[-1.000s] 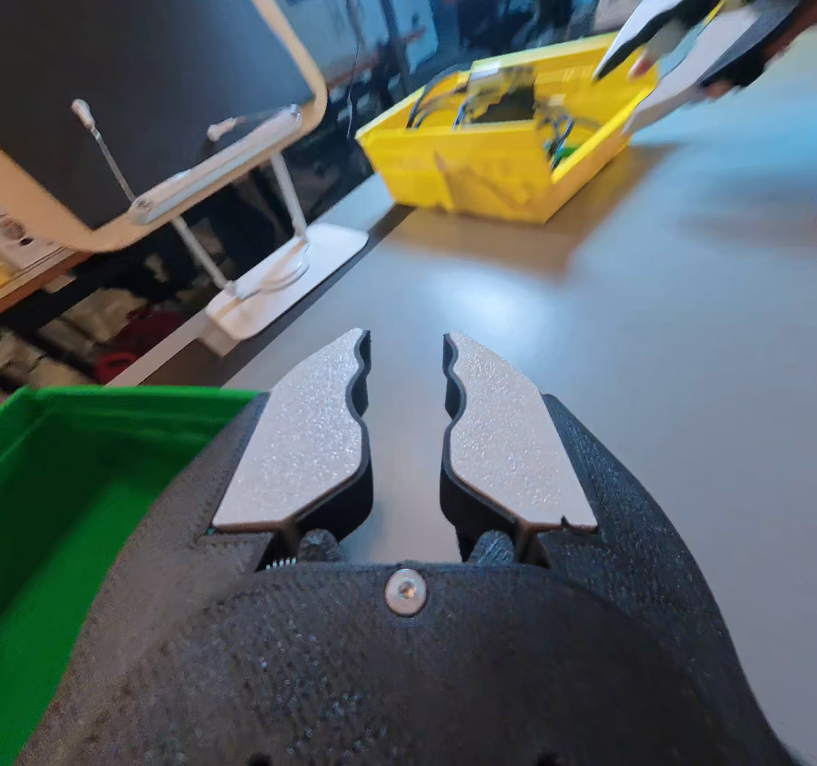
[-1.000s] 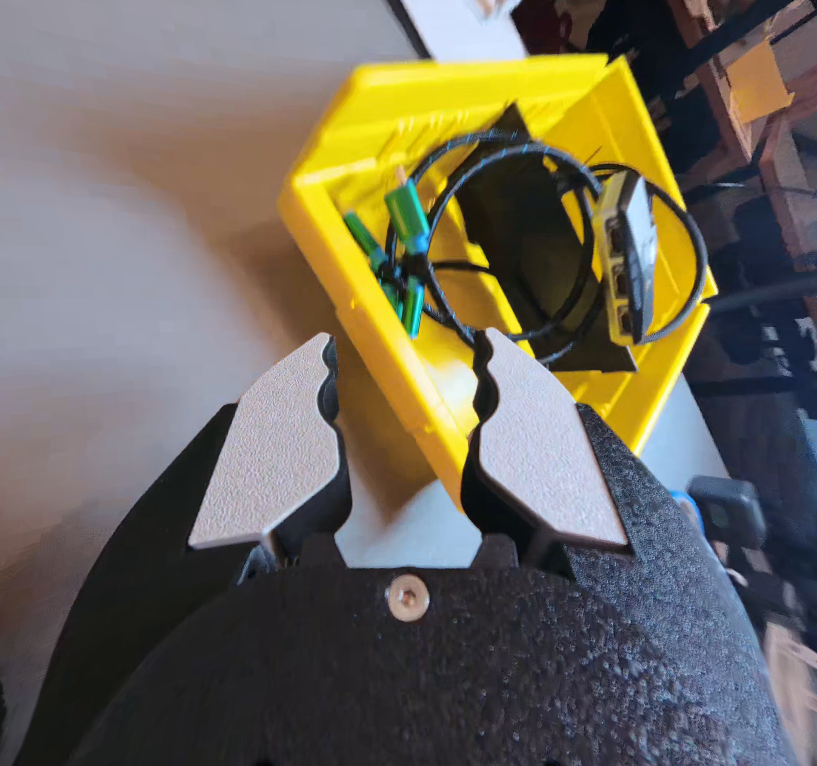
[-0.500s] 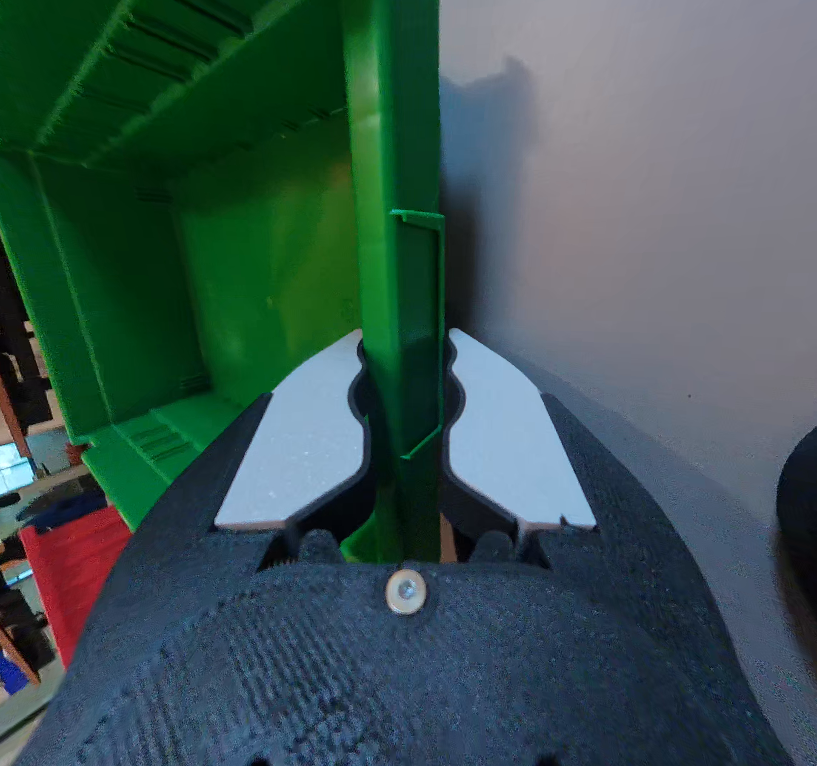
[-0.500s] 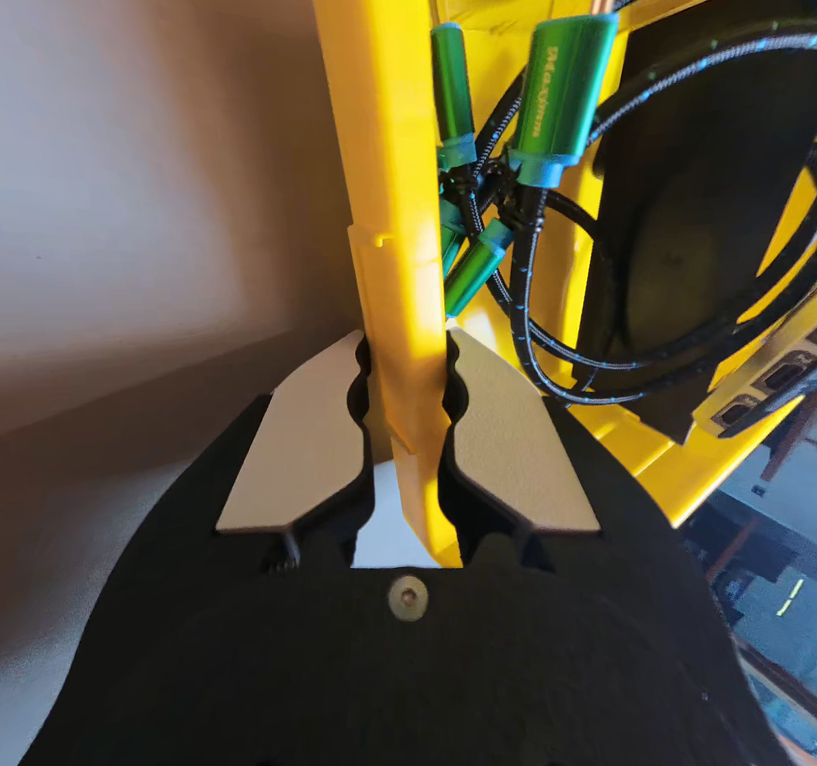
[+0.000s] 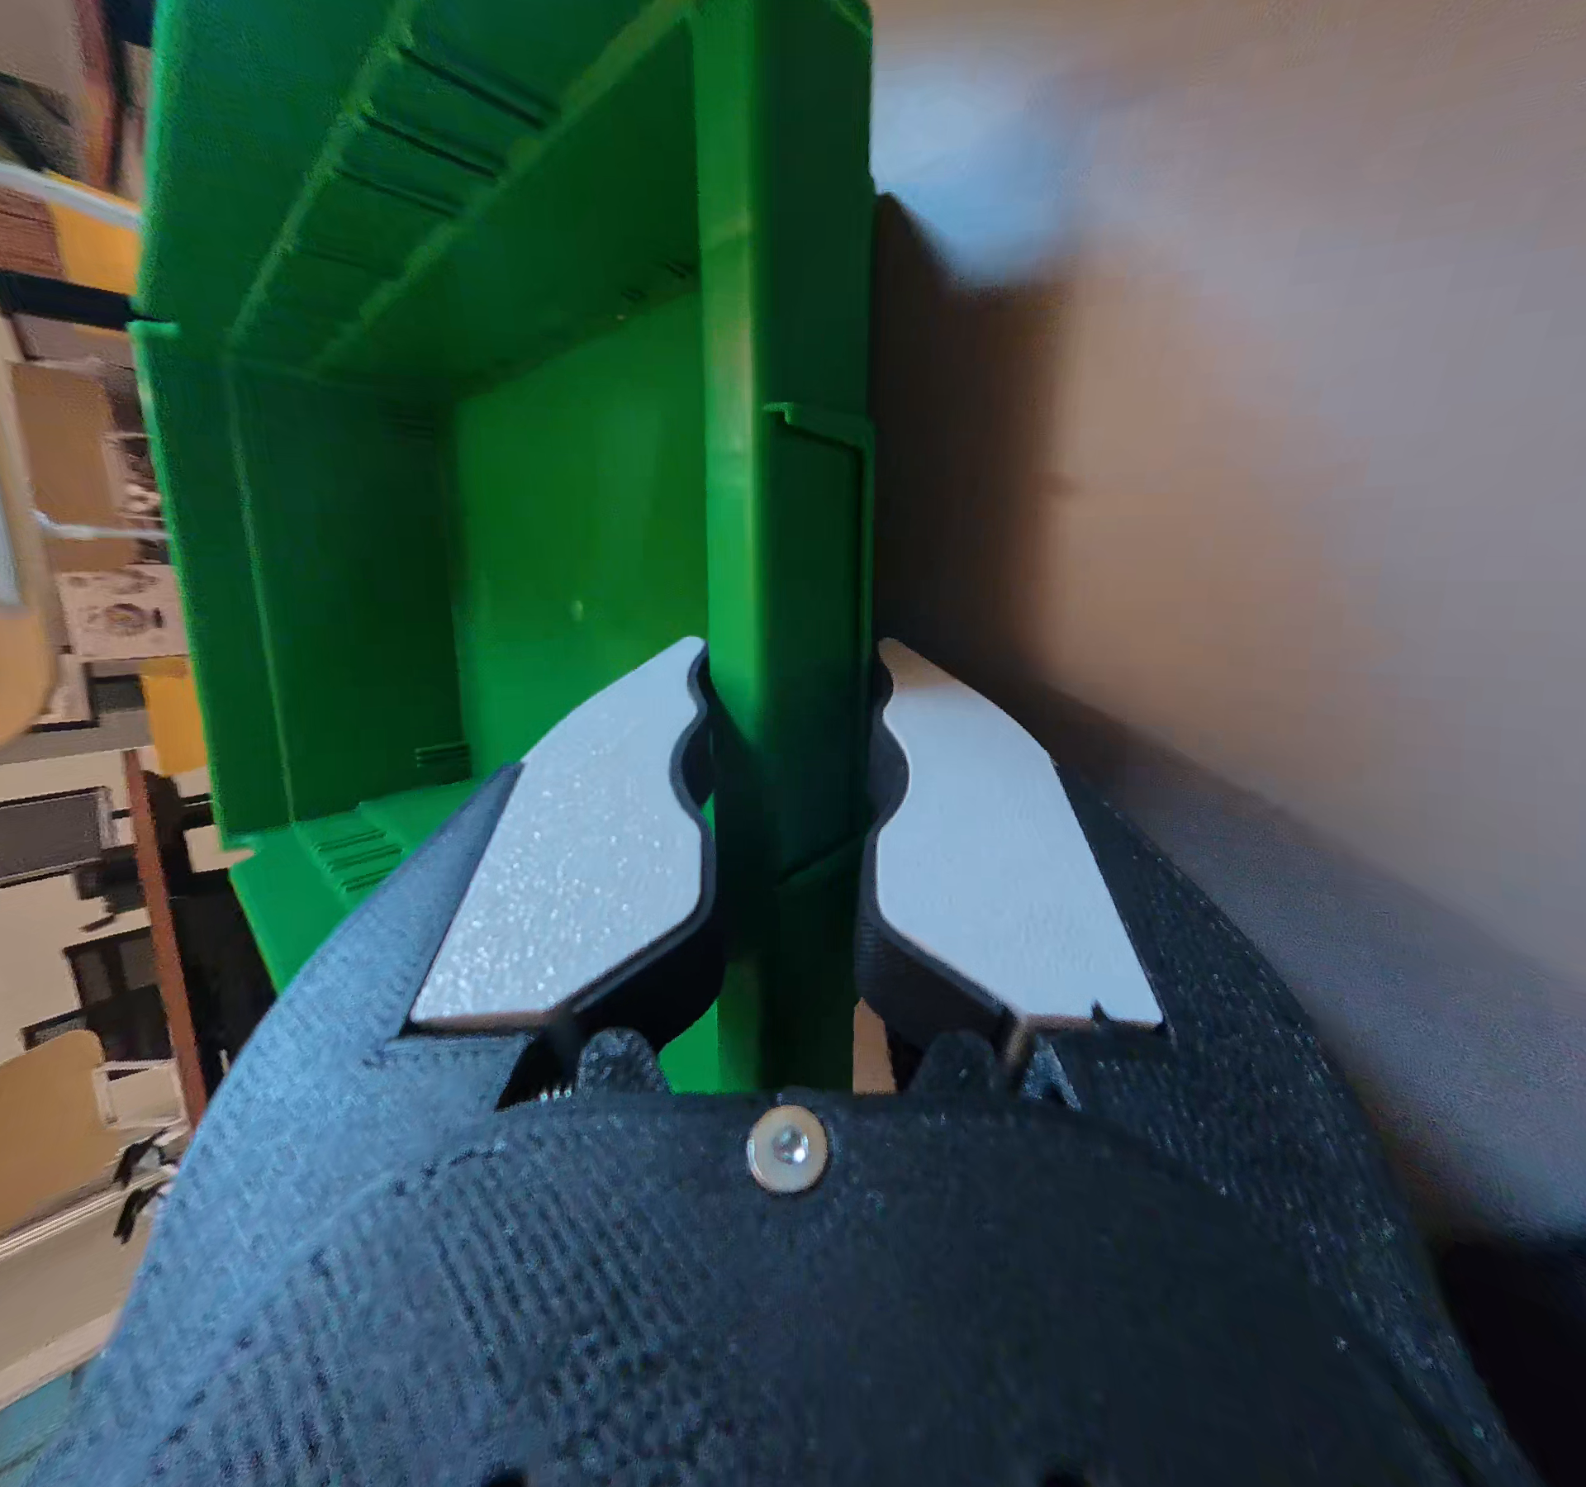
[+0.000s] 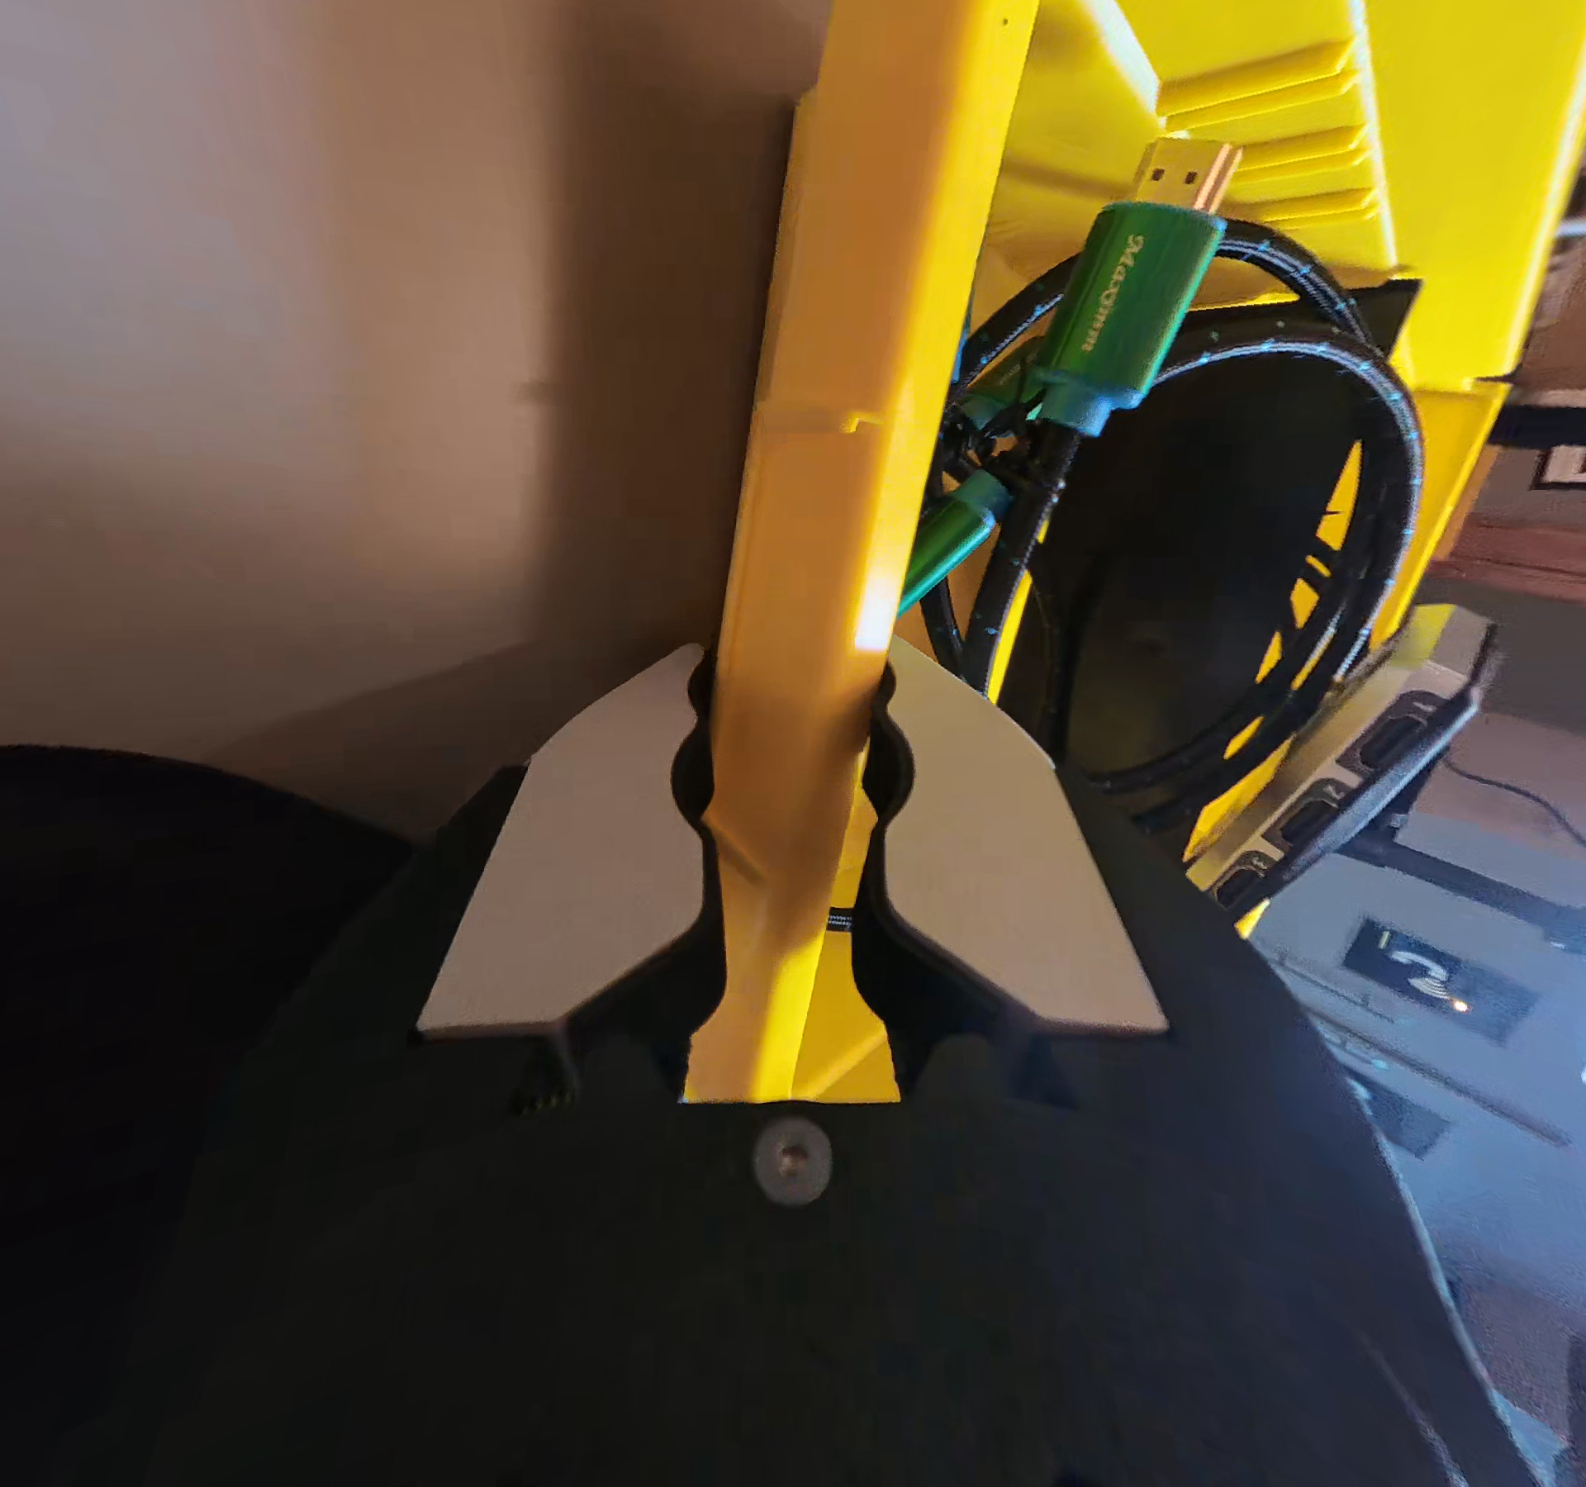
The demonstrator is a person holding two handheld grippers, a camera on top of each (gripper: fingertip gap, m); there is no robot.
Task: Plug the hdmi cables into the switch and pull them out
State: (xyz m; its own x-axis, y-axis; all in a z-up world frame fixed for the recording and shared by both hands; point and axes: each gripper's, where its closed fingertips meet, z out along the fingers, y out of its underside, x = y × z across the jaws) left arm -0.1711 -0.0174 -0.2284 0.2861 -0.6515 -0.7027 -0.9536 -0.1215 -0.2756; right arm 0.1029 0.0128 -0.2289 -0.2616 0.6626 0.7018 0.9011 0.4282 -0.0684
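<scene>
My left gripper [image 5: 791, 660] is shut on the side wall of an empty green bin [image 5: 777, 433]. My right gripper [image 6: 794, 660] is shut on the side wall of a yellow bin [image 6: 858, 381]. Inside the yellow bin lie coiled black braided HDMI cables [image 6: 1339, 450] with green plugs [image 6: 1124, 313]. One plug has its gold connector pointing up. A grey HDMI switch [image 6: 1339, 776] with a row of ports leans at the bin's right side.
Both bins rest on a grey table [image 5: 1244, 330], which also shows in the right wrist view [image 6: 343, 330]. Beyond the table's edge are blurred shelves and boxes [image 5: 77, 673] and dark equipment [image 6: 1459, 1017]. One gripper's finger ends stand about 30 cm off the other's.
One second ago both grippers were open above the table. Each then moved down onto its bin wall and closed on it. Both views have since shifted slightly with the bins held.
</scene>
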